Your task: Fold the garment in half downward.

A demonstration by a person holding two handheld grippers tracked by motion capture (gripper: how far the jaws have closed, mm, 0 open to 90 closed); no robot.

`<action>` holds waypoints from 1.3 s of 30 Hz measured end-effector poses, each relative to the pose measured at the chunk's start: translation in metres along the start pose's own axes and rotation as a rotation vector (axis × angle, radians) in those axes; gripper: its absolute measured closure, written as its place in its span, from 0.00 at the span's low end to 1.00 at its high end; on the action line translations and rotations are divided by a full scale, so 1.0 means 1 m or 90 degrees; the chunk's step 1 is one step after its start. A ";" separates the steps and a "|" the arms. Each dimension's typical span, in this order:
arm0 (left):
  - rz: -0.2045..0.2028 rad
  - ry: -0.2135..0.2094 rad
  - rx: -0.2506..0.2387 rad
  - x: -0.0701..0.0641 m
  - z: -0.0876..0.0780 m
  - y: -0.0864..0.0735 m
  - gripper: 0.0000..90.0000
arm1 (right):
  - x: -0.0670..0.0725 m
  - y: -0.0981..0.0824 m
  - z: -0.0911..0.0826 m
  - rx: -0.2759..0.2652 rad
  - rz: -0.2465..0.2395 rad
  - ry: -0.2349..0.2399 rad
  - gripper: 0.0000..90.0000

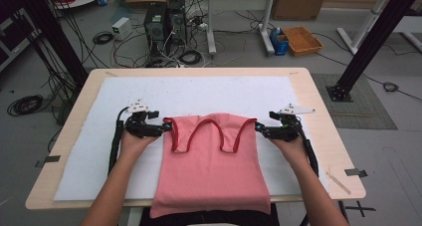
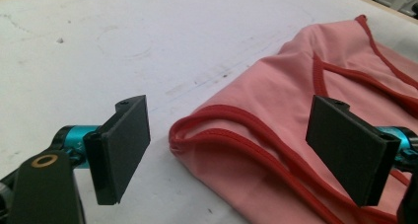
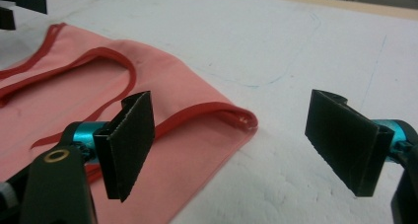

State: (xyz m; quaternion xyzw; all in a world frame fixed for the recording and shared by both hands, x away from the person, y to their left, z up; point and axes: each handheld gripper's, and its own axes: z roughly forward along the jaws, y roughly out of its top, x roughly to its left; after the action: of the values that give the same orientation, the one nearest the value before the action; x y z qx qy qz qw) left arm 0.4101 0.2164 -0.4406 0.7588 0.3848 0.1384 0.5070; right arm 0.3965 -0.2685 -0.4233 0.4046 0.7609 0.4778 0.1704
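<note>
Forearms enter at the bottom edge; both the left tool [image 1: 166,127] and right tool [image 1: 258,128] gape open, flanking the pink tank top [image 1: 211,173] at mid-frame on the tabletop [image 1: 318,131].

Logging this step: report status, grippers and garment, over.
Left gripper open, jaws astride the pink tank top's left shoulder strap. Right gripper open at the right strap. Top flat on white mat, hem over table edge. Nothing in the way.

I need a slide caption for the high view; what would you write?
Two open grippers, left and right, flank the shoulder straps of a pink tank top lying on a white mat.
</note>
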 end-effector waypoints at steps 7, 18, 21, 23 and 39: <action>-0.023 -0.006 0.037 0.012 0.016 0.009 0.19 | -0.005 0.013 0.030 0.040 0.003 -0.002 0.23; -0.025 0.004 0.082 0.016 0.033 0.008 0.24 | -0.009 0.009 0.054 0.125 0.013 0.004 0.34; -0.010 -0.001 0.088 0.014 0.033 0.008 0.31 | -0.009 0.007 0.057 0.148 0.008 0.009 0.43; 0.007 0.002 0.102 0.012 0.034 0.008 0.40 | -0.009 0.006 0.058 0.151 0.002 0.010 0.50; 0.105 0.005 0.126 0.003 0.032 0.009 0.93 | -0.010 0.004 0.052 0.150 -0.017 -0.022 0.93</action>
State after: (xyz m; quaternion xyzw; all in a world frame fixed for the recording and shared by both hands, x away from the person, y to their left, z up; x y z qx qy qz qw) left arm 0.4351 0.1959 -0.4480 0.8336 0.3349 0.1436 0.4151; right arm 0.4380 -0.2444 -0.4465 0.4199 0.8140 0.3759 0.1408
